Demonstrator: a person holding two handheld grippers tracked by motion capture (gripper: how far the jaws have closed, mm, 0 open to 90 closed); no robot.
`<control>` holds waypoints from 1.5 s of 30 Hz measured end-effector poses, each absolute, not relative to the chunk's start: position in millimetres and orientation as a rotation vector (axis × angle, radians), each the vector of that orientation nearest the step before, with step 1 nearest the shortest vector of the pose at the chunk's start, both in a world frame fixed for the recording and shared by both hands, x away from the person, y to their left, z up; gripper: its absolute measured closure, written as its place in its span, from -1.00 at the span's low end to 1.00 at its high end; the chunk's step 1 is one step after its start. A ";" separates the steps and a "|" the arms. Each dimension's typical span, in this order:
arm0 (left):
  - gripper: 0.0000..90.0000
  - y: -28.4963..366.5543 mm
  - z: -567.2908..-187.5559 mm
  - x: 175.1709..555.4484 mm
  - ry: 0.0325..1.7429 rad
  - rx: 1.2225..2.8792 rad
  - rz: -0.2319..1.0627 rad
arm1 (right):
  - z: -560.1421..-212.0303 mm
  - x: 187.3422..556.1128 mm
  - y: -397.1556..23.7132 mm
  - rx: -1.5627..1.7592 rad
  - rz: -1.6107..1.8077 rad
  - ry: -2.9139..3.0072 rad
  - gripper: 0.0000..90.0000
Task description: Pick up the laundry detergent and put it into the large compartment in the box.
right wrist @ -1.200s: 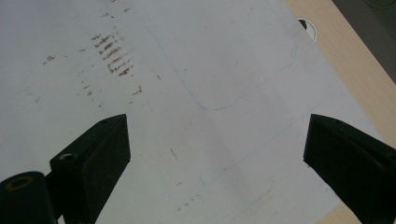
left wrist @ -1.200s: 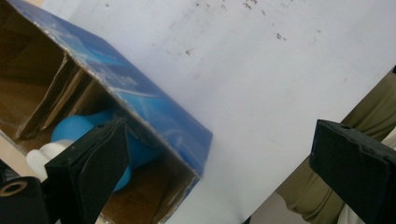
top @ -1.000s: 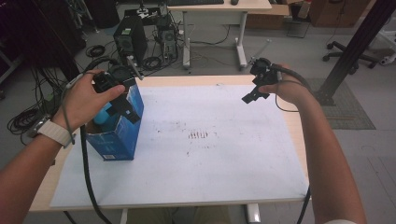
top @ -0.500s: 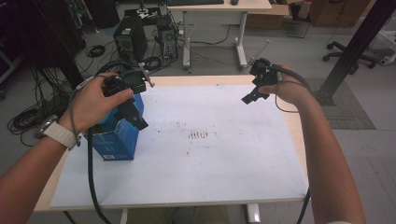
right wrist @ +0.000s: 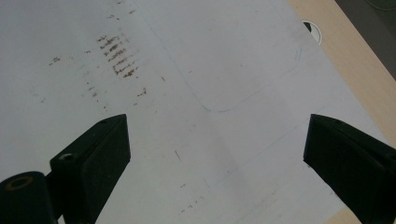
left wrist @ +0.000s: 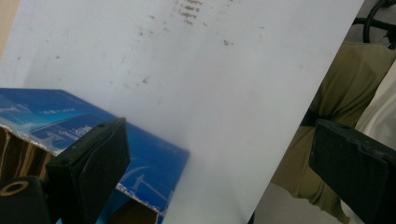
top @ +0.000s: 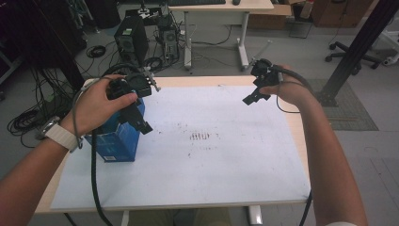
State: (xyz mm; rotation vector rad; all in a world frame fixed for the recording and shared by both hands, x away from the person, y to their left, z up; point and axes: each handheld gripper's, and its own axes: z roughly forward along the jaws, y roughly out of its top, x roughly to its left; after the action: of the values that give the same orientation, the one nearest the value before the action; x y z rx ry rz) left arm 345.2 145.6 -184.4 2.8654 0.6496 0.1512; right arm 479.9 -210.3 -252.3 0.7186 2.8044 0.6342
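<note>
Blue cardboard box point(top: 118, 136) stands upright at the left edge of the white sheet point(top: 211, 160) covering the wooden table point(top: 197, 81), top open; glossy blue print outside, raw brown corrugated inside, torn pale edge along the rim as the left gripper view shows it point(left wrist: 70, 128). Left gripper point(top: 136, 117) sits right above the box's open top at its right side, jaws spread wide with nothing between them; matte black blocky jaws in the left gripper view point(left wrist: 219, 163), one jaw over the box rim, whether it touches the cardboard is unclear. Left hand point(top: 96, 108) wraps the gripper body, white watch strap point(top: 61, 136) on the wrist, thick black cable point(top: 94, 179) hanging down. Right gripper point(top: 251, 98) held in the air near the far right part of the sheet, well apart from the box, jaws also wide and empty; right gripper view point(right wrist: 215, 154) looks down at bare sheet. Sheet is flat, matte, smudged with brown dash marks point(top: 201, 136) near the middle; right gripper view shows those marks closer point(right wrist: 119, 56), plus faint pencil outlines with a rounded corner point(right wrist: 224, 109) and a round cable hole point(right wrist: 312, 29) in the table's light wood. Left gripper view adds the person's olive trousers point(left wrist: 345, 93) beyond the sheet edge. High view adds computer tower point(top: 131, 40) and floor cables point(top: 28, 120) behind.
</note>
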 end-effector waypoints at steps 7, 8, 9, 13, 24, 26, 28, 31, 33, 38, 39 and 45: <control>-0.87 139.4 -185.9 341.4 0.601 2.876 0.148 | -251.6 478.6 -210.6 0.721 0.636 2.801 -0.83; -0.87 138.7 -186.0 340.7 0.596 2.875 0.149 | -251.4 478.5 -210.4 0.719 0.635 2.802 -0.83; -0.87 137.7 -186.2 340.0 0.589 2.874 0.149 | -251.3 478.4 -210.2 0.719 0.634 2.802 -0.83; -0.87 132.9 -187.8 338.4 0.551 2.882 0.144 | -251.1 478.3 -210.5 0.720 0.636 2.800 -0.83; -0.87 126.0 -193.1 336.9 0.511 2.877 0.138 | -250.2 477.2 -211.8 0.717 0.637 2.799 -0.83; -0.87 124.8 -192.8 337.2 0.505 2.872 0.142 | -249.9 477.3 -212.1 0.719 0.641 2.796 -0.83; -0.87 123.4 -192.5 336.3 0.501 2.863 0.156 | -250.1 477.1 -211.8 0.720 0.639 2.797 -0.84; -0.87 122.2 -191.5 335.8 0.498 2.850 0.161 | -250.1 476.6 -211.1 0.714 0.642 2.796 -0.83; -0.87 121.7 -191.4 336.2 0.497 2.846 0.160 | -249.9 476.3 -210.8 0.714 0.644 2.796 -0.83; -0.87 120.6 -191.5 337.1 0.505 2.841 0.168 | -249.5 476.0 -210.9 0.715 0.642 2.795 -0.83; -0.87 120.6 -191.5 337.3 0.505 2.840 0.167 | -249.5 476.0 -211.1 0.715 0.642 2.794 -0.84; -0.87 120.0 -191.2 338.3 0.504 2.836 0.166 | -249.0 475.5 -212.2 0.716 0.643 2.793 -0.83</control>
State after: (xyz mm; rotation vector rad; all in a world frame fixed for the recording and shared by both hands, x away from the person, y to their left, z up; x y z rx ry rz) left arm 338.3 120.0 -191.2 2.8359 0.5040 0.1661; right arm 475.5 -212.2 -249.0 0.7162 2.7928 0.6431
